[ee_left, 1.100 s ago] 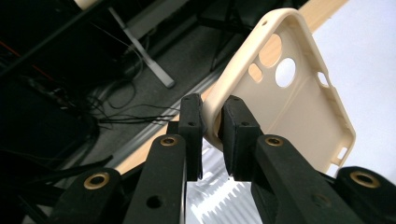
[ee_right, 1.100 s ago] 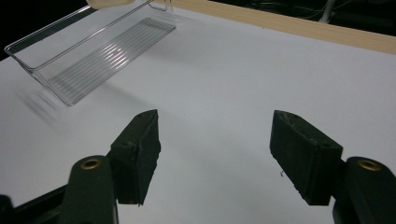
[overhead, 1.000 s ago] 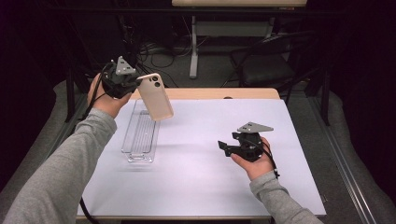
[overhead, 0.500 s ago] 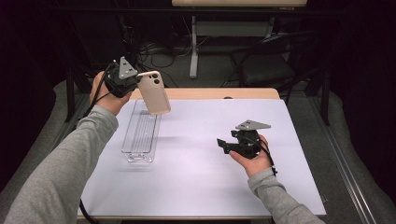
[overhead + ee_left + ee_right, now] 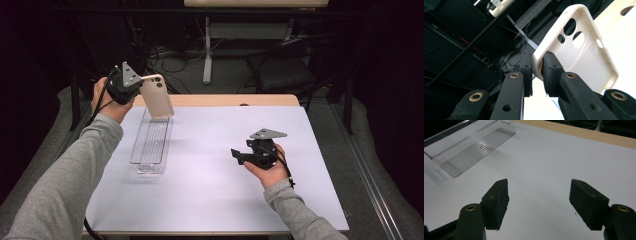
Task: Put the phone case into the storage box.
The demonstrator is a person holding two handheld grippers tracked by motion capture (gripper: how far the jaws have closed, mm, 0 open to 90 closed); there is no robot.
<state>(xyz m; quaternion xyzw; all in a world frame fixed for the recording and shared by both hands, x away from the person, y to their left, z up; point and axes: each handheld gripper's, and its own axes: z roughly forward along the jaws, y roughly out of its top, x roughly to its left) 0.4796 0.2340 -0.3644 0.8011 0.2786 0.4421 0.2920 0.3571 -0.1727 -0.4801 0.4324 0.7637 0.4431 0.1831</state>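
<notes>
The right claw (image 5: pixel 239 156) rests low over the white worktop (image 5: pixel 210 200), nearest the person, with its jaws spread wide and nothing between them; in the right gripper view bare worktop lies ahead of it. Farther off to its left, and apart from it, lies the clear tray (image 5: pixel 150 145), its long axis running away from the person.

Farthest back, the left claw (image 5: pixel 537 67) is raised above the tray's far end, pinching the beige phone case (image 5: pixel 156 97) by the rim of one long side, near the camera cut-outs. The case hangs down and to the right of this claw, tilted, its long axis roughly in line with the tray below it and its lower end clear of the tray. So the tray lies straight beneath and toward the person from the left claw, the nearer of the two to it.

The case's lower corner is cut off behind a jaw in the left gripper view.
</notes>
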